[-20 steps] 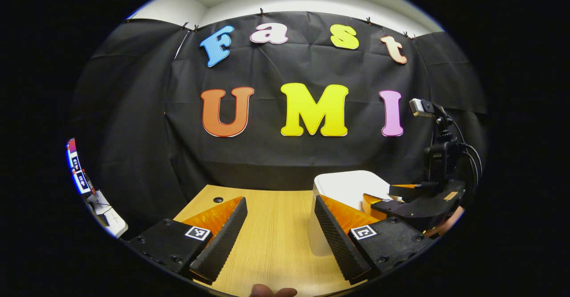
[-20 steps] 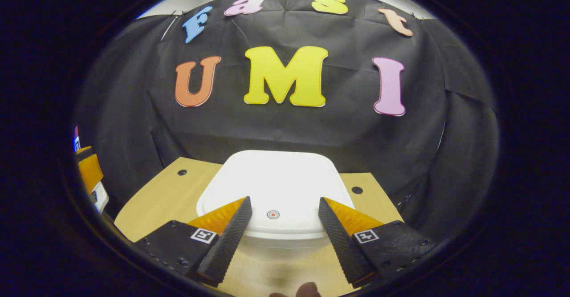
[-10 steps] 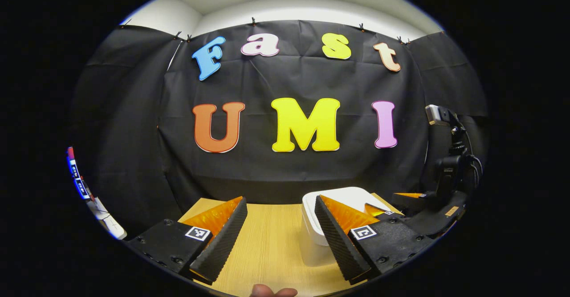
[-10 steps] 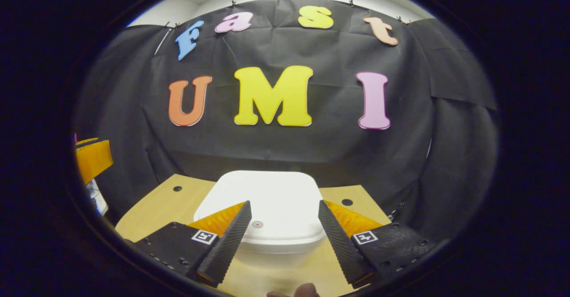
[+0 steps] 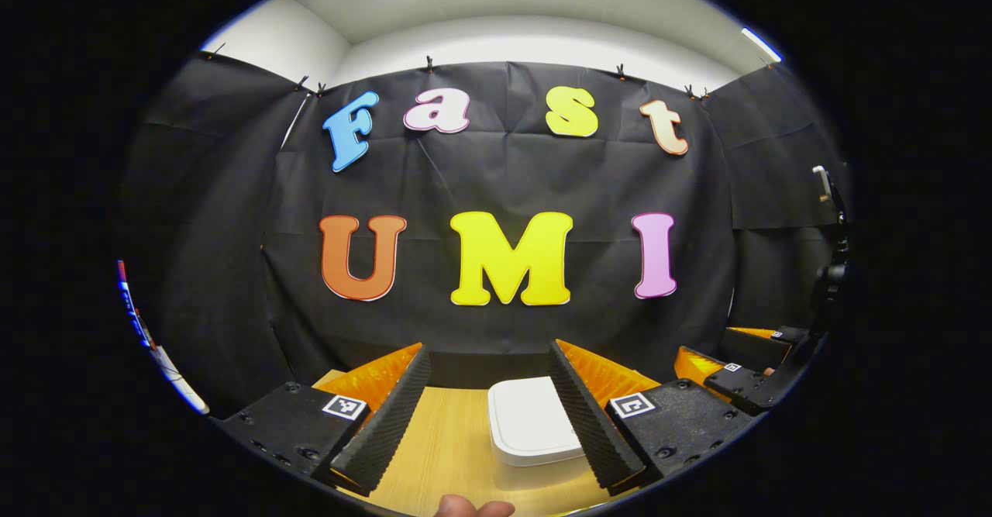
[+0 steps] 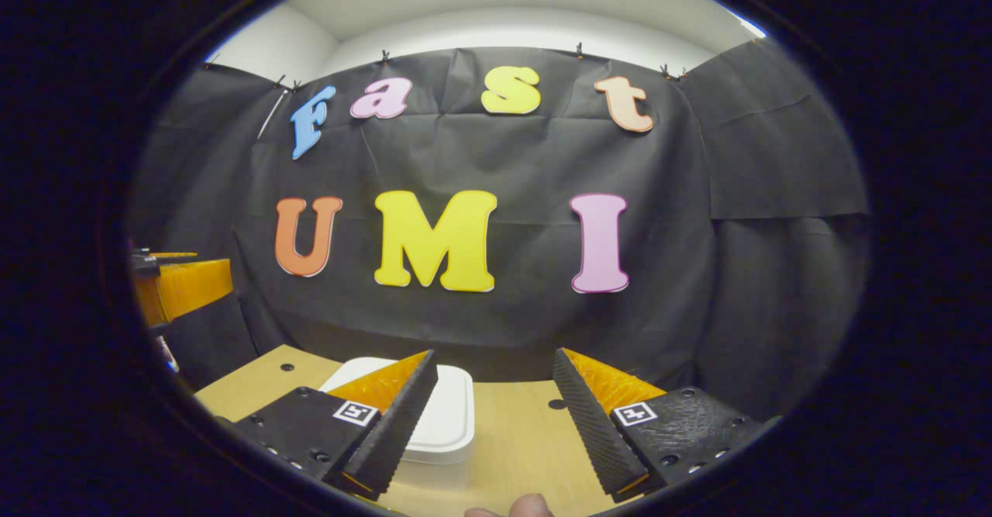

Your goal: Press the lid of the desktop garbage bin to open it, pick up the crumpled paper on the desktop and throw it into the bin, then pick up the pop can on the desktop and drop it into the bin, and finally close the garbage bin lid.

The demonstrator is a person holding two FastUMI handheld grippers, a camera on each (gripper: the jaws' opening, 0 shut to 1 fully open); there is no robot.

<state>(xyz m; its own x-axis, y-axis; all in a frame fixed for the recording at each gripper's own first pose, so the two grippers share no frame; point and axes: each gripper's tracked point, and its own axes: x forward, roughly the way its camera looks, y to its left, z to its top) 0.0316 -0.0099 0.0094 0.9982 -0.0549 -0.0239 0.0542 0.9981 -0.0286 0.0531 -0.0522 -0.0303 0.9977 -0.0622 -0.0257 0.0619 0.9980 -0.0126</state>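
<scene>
- The left hand-held gripper (image 5: 488, 416) is released — its two fingers (image 5: 384, 424) stand wide apart with nothing between them but air, held above the wooden bench (image 5: 449, 455).
- The right hand-held gripper (image 6: 492, 416) is likewise released, its fingers (image 6: 593, 424) spread and grasping nothing.
- The white garbage bin (image 5: 531, 424) stands on the bench with its lid (image 5: 527, 412) lying flat and closed on top. In the left gripper view it sits low between the fingers, just beside the right-hand finger and partly hidden by it.
- In the right gripper view the same bin (image 6: 446, 416) lies toward the left, its near-left part covered by the left-hand finger; bare bench shows to its right, between the fingers.
- Neither gripper touches the bin — both hover nearer to the camera than it and higher.
- In the left gripper view the right hand-held gripper (image 5: 744, 370) appears at the far right edge, beside the bin's side of the bench.
- In the right gripper view, part of the left hand-held gripper (image 6: 182, 288) shows at the left edge, raised above the bench.
- Small dark round holes (image 6: 556, 404) dot the bench top near its far edge.
- A fingertip (image 5: 473, 508) of the person peeks in at the bottom of the left gripper view, and another (image 6: 527, 505) at the bottom of the right gripper view.
- The bench's far edge meets the black cloth wall (image 6: 736, 284).
</scene>
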